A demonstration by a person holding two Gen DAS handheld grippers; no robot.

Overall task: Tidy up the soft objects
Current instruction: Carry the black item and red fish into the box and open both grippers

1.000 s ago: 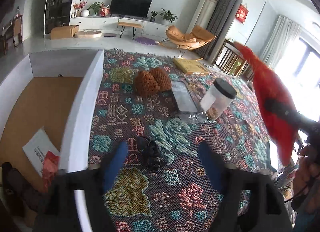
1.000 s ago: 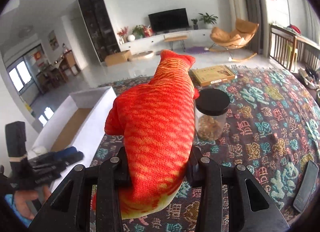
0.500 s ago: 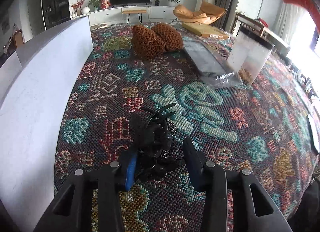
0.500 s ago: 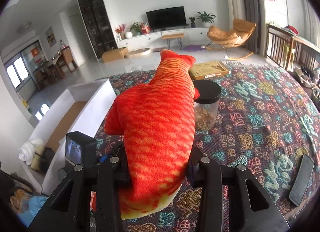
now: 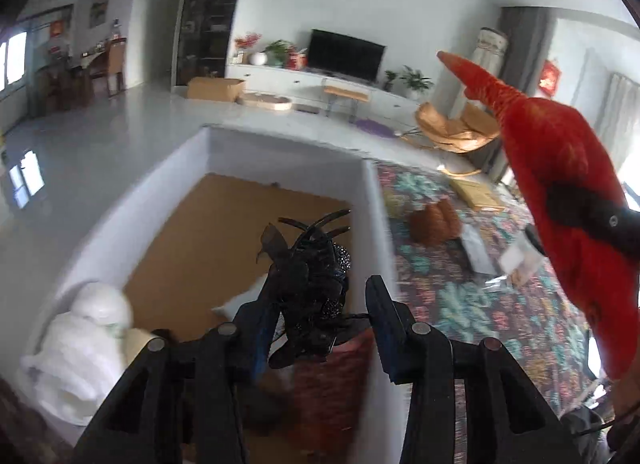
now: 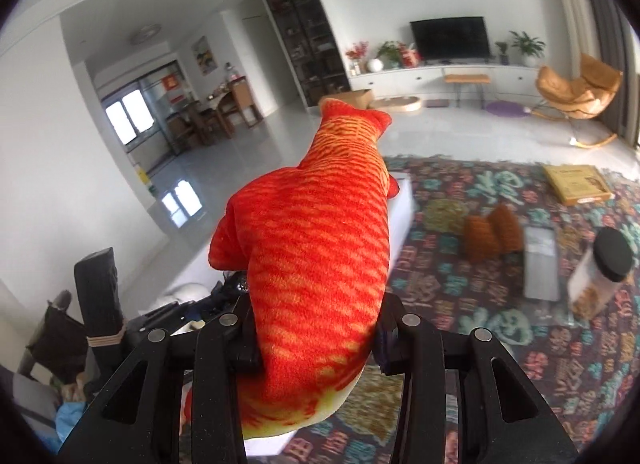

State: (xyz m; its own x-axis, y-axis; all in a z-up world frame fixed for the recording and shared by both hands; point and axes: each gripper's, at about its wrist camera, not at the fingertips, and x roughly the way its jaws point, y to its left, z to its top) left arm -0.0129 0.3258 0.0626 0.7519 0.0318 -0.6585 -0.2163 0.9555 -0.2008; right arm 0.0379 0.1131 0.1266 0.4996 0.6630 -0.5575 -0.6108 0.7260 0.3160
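Left wrist view: the left gripper (image 5: 320,312) pinches a black hair ornament (image 5: 310,284), a tangle of dark petals, thin curved prongs and small glittery beads. Its jaws closed on it within the last second; the ornament sits against the left finger, and whether the right pad touches it is hard to tell. It hangs above the white box (image 5: 372,200), over the box's brown floor near its right wall. Inside the box, at the near left corner, lies one white rolled cloth (image 5: 80,348), blurred; other dark and reddish things beneath the gripper are hidden by it. At the right, one red plush fish (image 5: 560,184) is held aloft by the right gripper, its lower end cut off by the frame.

Right wrist view: the right gripper (image 6: 316,340) clamps the plush fish (image 6: 320,256), orange-red with darker stripes and a yellowish belly, tail up. It hangs above the box's right wall at the left edge of the patterned cloth (image 6: 480,304). On the cloth lie one brown knitted item (image 6: 492,232), one black-lidded jar (image 6: 600,276), blurred, and one flat yellow box (image 6: 576,182).
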